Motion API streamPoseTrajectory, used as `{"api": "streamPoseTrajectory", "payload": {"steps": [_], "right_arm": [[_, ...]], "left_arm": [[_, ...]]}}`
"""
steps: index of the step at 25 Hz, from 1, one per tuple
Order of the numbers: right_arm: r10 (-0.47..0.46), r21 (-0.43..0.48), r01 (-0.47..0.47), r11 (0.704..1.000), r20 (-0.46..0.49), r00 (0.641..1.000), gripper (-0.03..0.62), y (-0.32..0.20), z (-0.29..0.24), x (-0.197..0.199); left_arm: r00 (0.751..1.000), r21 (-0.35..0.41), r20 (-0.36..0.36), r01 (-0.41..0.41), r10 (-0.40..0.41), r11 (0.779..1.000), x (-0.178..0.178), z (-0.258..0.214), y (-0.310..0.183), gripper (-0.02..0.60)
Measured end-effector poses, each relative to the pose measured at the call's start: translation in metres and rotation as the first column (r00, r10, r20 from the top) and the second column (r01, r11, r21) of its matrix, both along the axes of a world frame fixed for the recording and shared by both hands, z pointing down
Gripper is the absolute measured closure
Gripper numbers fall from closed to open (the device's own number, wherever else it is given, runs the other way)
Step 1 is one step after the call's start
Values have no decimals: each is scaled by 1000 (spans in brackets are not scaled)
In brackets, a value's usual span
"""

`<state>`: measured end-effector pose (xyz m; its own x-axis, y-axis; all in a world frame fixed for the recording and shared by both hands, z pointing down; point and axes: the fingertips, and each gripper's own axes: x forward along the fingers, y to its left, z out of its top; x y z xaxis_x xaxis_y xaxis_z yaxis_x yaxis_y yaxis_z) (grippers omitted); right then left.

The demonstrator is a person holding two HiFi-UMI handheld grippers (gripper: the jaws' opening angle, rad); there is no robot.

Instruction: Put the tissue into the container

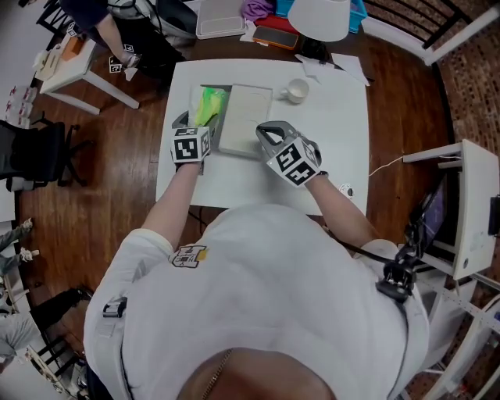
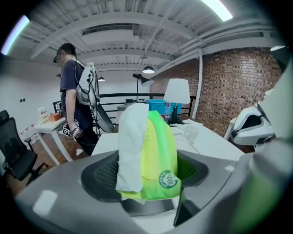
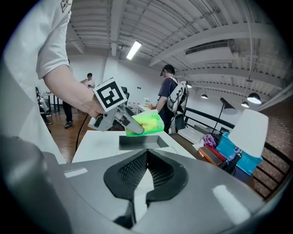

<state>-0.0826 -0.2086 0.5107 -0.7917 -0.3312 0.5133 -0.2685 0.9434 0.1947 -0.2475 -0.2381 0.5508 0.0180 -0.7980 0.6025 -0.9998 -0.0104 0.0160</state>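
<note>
A bright green tissue pack [image 1: 210,105] with a white tissue poking out sits between the jaws of my left gripper [image 1: 201,117], which is shut on it. In the left gripper view the tissue pack [image 2: 158,160] stands upright between the pads of the left gripper [image 2: 146,176]. The right gripper view shows the pack [image 3: 145,123] hanging just above the open grey container [image 3: 137,142]. That container [image 1: 181,119] stands at the table's left side, and a pale flat lid [image 1: 244,117] lies beside it. My right gripper [image 1: 262,130] hovers over the lid's near end, shut and empty [image 3: 145,171].
A white cup [image 1: 297,91] and papers [image 1: 340,69] lie at the back of the white table [image 1: 336,141]. A lamp shade [image 1: 319,17] and a red case [image 1: 275,37] are behind. A person [image 2: 75,105] stands by a side table [image 1: 66,66]; an office chair [image 1: 39,152] is left.
</note>
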Motion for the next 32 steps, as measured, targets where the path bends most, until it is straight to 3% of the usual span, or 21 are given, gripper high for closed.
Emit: {"api": "streamPoseTrajectory", "payload": {"steps": [5, 8, 12, 21, 32], "right_arm": [[-3, 7, 3, 1000, -7, 1000, 594, 1, -3, -42], [9, 7, -9, 1000, -26, 1000, 594, 2, 2, -55], [23, -2, -23, 1000, -57, 998, 594, -2, 11, -64], [-3, -15, 1, 1000, -102, 995, 594, -5, 26, -76], [-52, -43, 47, 998, -122, 991, 594, -6, 38, -87]], "left_arm": [[998, -51, -66, -9, 6, 999, -14, 29, -10, 250], [993, -81, -121, -10, 0, 997, -17, 46, -16, 250], [990, -129, -141, -22, 3, 991, -17, 67, -21, 250], [999, -231, -6, -54, 54, 971, -11, 99, -17, 250], [991, -339, 96, -53, 91, 939, -6, 125, -12, 250]]}}
